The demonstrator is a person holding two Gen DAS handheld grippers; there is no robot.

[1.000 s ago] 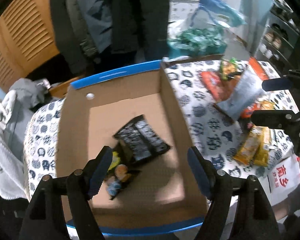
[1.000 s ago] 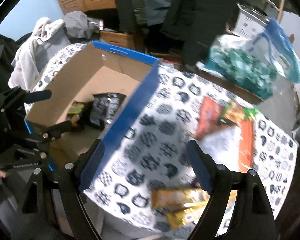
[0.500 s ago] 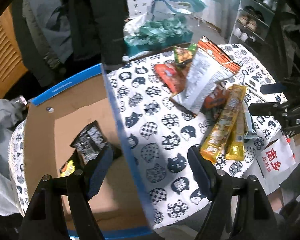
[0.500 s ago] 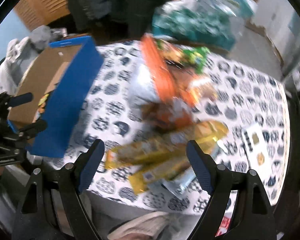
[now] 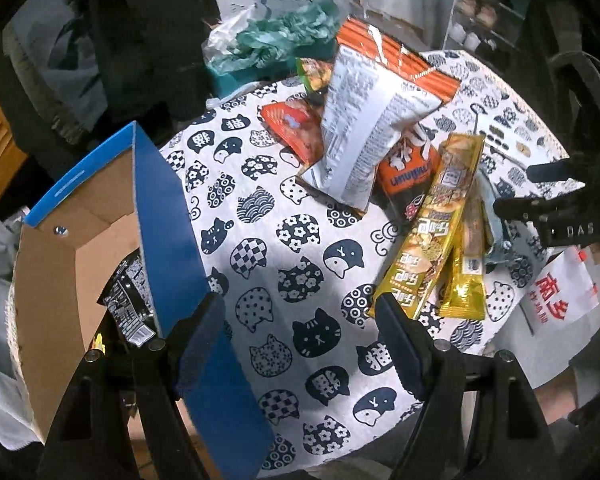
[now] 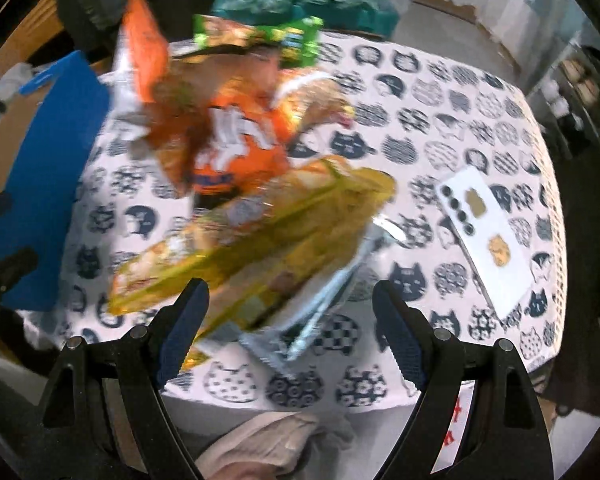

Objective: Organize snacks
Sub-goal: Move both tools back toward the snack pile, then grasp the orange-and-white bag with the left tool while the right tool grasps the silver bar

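A pile of snacks lies on the cat-print tablecloth point(image 5: 300, 240): a white-backed chip bag point(image 5: 360, 128), an orange packet point(image 5: 412, 168) and long yellow packets point(image 5: 432, 232). A blue-edged cardboard box point(image 5: 168, 216) at the left holds a black packet point(image 5: 128, 300). My left gripper point(image 5: 300, 344) is open and empty above the cloth beside the box wall. My right gripper point(image 6: 288, 328) is open and empty, just in front of the yellow packets point(image 6: 244, 232) and a silver packet point(image 6: 324, 304). The right gripper also shows in the left wrist view point(image 5: 540, 192).
A white card with dots point(image 6: 484, 236) lies on the cloth at the right. A clear bag of green sweets point(image 5: 276, 36) stands behind the table. Dark coats hang behind. A white bag with red print point(image 5: 560, 288) hangs at the table's right edge.
Both grippers swung right, from over the box toward the snack pile. The right gripper came closer to the yellow packets. Both stayed open.
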